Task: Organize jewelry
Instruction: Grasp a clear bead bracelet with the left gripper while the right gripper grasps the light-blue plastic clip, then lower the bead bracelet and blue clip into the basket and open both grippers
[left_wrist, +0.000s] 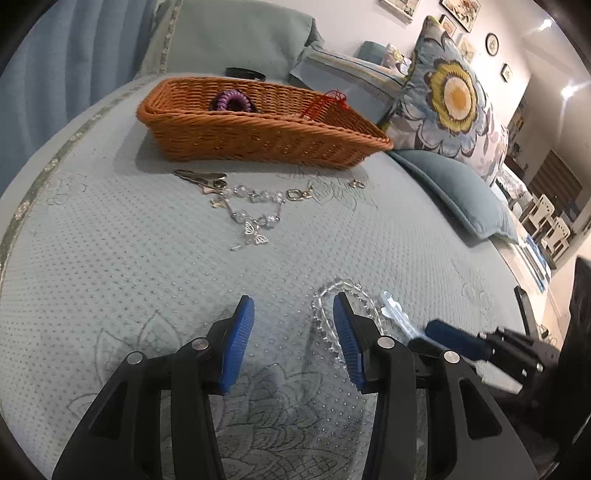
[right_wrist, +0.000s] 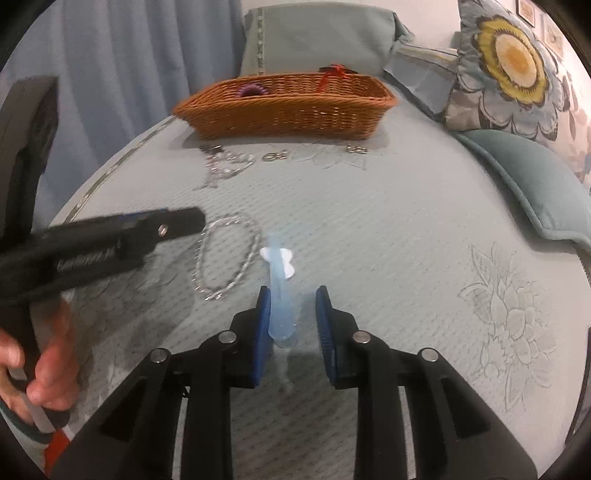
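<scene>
Straddling a pale blue hair clip (right_wrist: 277, 295) with the right gripper (right_wrist: 291, 295), jaws partly spread, one pad right against the clip's side, the other apart from it; not yet pinching. Lying flat on the bedspread (right_wrist: 388, 258) near its close edge, white bow end pointing toward the wicker basket (right_wrist: 284, 110) at the far edge. Hovering low over a clear bead bracelet (left_wrist: 325, 306) with the left gripper (left_wrist: 293, 325), jaws spread, one finger (left_wrist: 345, 332) inside the loop, nothing gripped. Probably best: centring the clip between the pads, squeezing across its narrow body, not the bow, then lifting straight to avoid dragging the bracelet just beside it. Waiting nearer the basket: a crystal charm chain (left_wrist: 255, 206), keys (left_wrist: 201, 176). Already inside: a purple coil tie (left_wrist: 232, 101), a red tassel (left_wrist: 325, 103).
</scene>
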